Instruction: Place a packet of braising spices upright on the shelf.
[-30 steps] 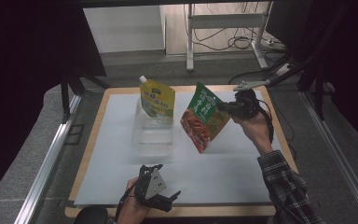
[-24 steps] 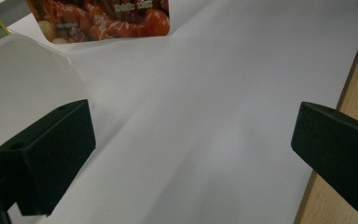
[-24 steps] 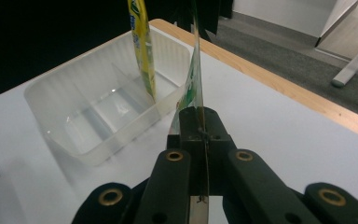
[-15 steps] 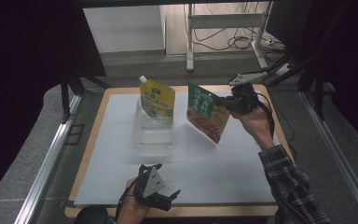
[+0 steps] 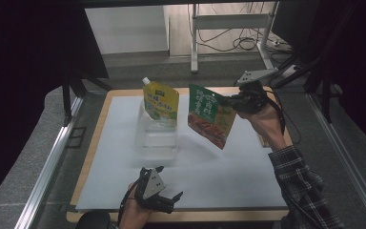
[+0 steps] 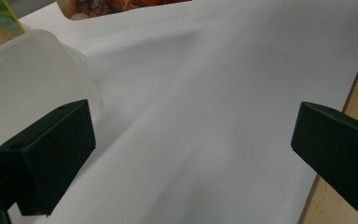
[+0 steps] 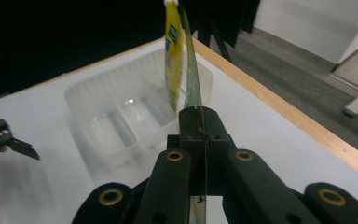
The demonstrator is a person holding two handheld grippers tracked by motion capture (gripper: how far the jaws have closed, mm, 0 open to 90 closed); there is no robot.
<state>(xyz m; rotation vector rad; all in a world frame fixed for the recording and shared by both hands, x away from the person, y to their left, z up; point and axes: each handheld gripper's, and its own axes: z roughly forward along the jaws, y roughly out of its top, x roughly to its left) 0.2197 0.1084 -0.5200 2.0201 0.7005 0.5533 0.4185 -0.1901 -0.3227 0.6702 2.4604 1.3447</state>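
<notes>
A: Since the earlier frame, has the green food pouch (image 5: 210,116) moved?

B: Yes. It has risen and shifted toward the yellow spouted pouch (image 5: 161,99), which stands in the clear plastic container (image 5: 156,136). My right gripper (image 5: 232,101) is clenched on the green pouch's edge, holding it above the white mat (image 5: 228,167).

A: Left gripper (image 5: 164,198)?

B: Released, jaws wide, at the mat's near edge.

High view looks down the table; both claw cameras, close, share the clear tub (image 5: 157,136)
</notes>
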